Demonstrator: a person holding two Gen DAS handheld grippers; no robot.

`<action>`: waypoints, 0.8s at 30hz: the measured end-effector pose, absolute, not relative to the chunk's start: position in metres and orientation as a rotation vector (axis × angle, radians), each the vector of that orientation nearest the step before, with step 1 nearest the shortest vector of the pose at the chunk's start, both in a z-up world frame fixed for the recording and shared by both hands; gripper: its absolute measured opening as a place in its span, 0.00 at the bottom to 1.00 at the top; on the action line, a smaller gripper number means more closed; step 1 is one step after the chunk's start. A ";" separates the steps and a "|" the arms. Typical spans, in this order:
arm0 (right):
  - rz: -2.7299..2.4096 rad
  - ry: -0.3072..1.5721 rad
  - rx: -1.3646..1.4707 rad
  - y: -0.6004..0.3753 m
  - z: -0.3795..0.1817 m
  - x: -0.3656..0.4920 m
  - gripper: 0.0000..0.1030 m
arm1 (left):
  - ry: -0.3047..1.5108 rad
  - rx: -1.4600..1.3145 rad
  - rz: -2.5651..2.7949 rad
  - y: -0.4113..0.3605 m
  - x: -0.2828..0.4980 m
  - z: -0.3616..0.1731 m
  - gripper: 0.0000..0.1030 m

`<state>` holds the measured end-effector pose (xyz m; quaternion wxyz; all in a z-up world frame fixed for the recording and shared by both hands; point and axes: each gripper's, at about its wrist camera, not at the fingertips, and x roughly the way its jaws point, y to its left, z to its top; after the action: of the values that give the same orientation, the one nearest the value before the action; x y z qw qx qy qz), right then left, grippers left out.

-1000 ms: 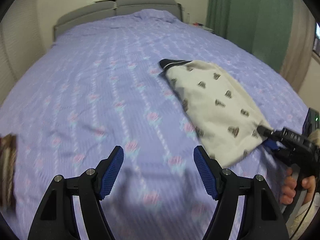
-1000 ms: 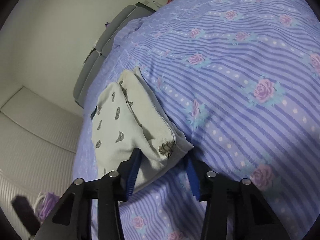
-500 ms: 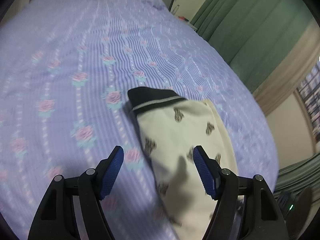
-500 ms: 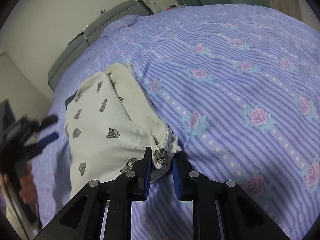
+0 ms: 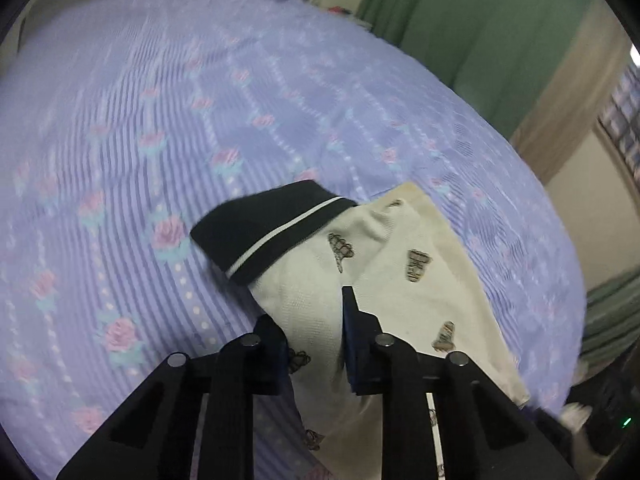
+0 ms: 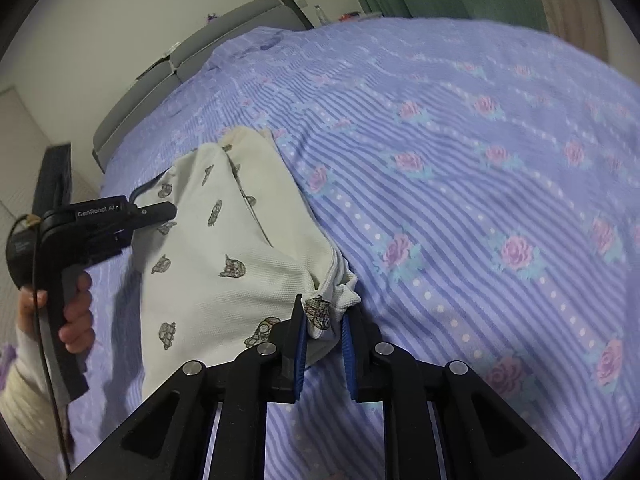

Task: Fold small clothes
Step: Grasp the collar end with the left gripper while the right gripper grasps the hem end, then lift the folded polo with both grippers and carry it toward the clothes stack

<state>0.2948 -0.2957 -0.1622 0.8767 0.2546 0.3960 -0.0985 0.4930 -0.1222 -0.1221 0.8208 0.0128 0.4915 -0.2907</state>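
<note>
On the bed [image 5: 120, 128], through your left wrist camera, the small cream shirt [image 5: 400, 280] lies flat on the purple flowered cover, its dark collar [image 5: 264, 228] pointing up and left, away from you. Your left gripper [image 5: 316, 336] has its fingers [image 5: 350, 320] narrowed onto a raised fold of the cream cloth just below the collar, so you are grasping the shirt near its neck end. The shirt's long axis runs from the collar down toward the lower right, where your other hand works.

Through your right wrist camera, the same shirt [image 6: 224, 240] stretches away up and left from you. Your right gripper [image 6: 322, 328] is clenched on the bunched hem corner [image 6: 332, 300], with cloth pinched between the blue pads. Your left gripper [image 6: 156, 212] shows at the far side, its tip touching the shirt's upper edge, with your hand [image 6: 76, 312] on its handle.

So each gripper holds one end of the long axis: left at the collar, right at the hem. The fold probably turns on bringing one end over the other along that line.

Compared with half a second ago, your left fingers were spread wide and hovering above the shirt; now they are closed on it. Your right fingers were already pinching the hem and have kept their hold.
</note>
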 end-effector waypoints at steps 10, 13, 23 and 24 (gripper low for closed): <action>-0.158 0.730 0.484 -0.286 -0.116 0.266 0.13 | 0.884 0.167 -0.623 -0.117 0.442 -0.050 0.20; -0.132 0.691 0.473 -0.281 -0.096 0.250 0.13 | 0.839 0.181 -0.608 -0.106 0.421 -0.029 0.20; -0.024 0.626 0.417 -0.239 -0.043 0.195 0.13 | 0.729 0.200 -0.549 -0.044 0.347 0.044 0.20; -0.007 0.618 0.414 -0.233 -0.038 0.190 0.13 | 0.715 0.206 -0.540 -0.039 0.341 0.050 0.20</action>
<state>0.1902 -0.2331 -0.0381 0.9315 0.2024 0.3021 -0.0034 0.3410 -0.0388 0.0503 0.8962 0.0996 0.3448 -0.2608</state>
